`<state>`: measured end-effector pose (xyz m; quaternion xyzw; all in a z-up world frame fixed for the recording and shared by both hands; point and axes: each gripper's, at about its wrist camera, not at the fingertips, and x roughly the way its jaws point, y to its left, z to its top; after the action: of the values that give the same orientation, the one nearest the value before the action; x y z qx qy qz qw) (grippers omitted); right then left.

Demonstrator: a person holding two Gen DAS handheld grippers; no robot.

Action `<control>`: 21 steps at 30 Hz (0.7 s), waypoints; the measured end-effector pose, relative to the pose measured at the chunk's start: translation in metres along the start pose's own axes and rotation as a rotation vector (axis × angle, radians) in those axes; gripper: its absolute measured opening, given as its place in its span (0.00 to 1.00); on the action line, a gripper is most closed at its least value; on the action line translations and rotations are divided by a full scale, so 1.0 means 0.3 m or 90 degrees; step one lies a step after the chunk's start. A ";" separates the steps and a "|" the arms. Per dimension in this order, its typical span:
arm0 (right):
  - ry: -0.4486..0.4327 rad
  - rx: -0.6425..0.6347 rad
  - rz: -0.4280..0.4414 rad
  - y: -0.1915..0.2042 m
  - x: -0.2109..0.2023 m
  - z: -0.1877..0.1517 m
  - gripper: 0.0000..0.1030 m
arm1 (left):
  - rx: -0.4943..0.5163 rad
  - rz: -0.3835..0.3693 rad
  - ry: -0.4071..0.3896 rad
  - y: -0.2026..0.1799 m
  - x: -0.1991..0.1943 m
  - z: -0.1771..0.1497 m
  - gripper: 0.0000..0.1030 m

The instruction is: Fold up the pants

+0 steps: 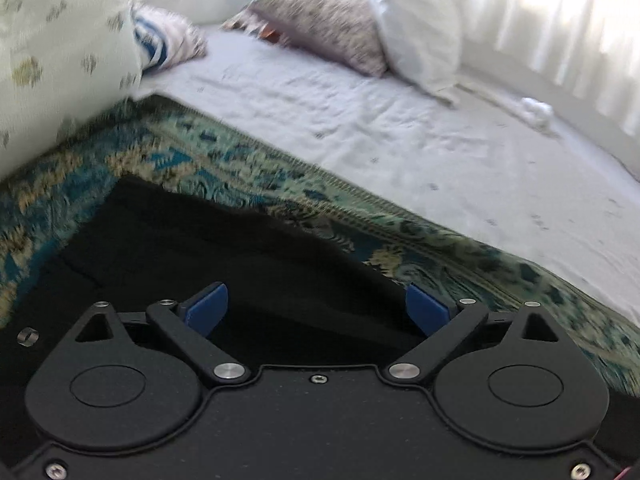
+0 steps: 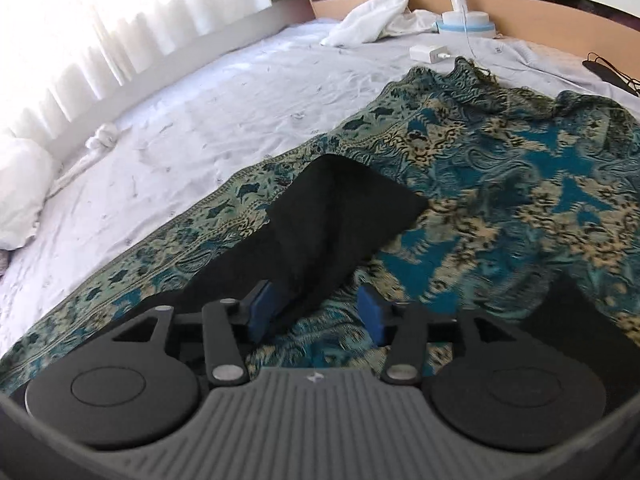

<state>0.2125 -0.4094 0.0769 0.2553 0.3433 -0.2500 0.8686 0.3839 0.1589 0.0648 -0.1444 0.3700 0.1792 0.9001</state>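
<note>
Black cloth fills the gap ahead of the left gripper (image 1: 316,306) in the left wrist view; its blue pads (image 1: 208,306) stand wide apart, nothing pinched, with the pants (image 1: 224,264) lying flat under and between them across the lower left of the frame; their far edge slants from mid-left down toward the right pad. In the right wrist view the right gripper (image 2: 316,312) is also parted and holds nothing; a dark leg of the pants (image 2: 340,216) starts at its left pad and runs up toward mid-frame, its end lying on the throw (image 2: 520,184); the right pad sits over bare throw. So the leg's long axis points away from this gripper, which looks the nearer one for the next fold; beyond, the sheet (image 2: 200,120) stretches to the curtains (image 2: 120,12).
</note>
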 end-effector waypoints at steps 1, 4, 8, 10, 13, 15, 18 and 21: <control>0.003 -0.002 0.000 0.014 0.028 0.004 0.64 | -0.010 0.012 0.007 -0.002 0.034 0.003 0.94; 0.003 -0.019 -0.010 0.061 0.098 0.000 0.67 | -0.038 0.045 0.029 -0.011 0.130 0.005 0.95; -0.022 -0.102 -0.074 0.139 0.195 -0.010 0.78 | -0.019 0.091 0.018 -0.050 0.206 0.001 1.00; -0.011 -0.134 -0.102 0.160 0.259 -0.012 0.79 | 0.000 0.104 0.010 -0.073 0.226 -0.001 1.00; -0.002 -0.123 -0.122 0.159 0.316 -0.013 0.39 | 0.009 0.077 -0.031 -0.083 0.202 -0.009 0.48; -0.017 -0.100 -0.116 0.153 0.295 0.000 0.11 | 0.021 0.045 -0.036 -0.086 0.171 -0.002 0.01; -0.046 -0.065 -0.120 0.121 0.236 0.025 0.07 | 0.015 0.022 -0.046 -0.070 0.114 -0.005 0.01; -0.072 -0.034 -0.097 0.063 0.147 0.037 0.07 | 0.021 -0.019 -0.042 -0.049 0.060 -0.007 0.03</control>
<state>0.2575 -0.4135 0.0572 0.1909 0.3187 -0.3202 0.8715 0.4009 0.1488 0.0523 -0.1292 0.3405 0.1640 0.9168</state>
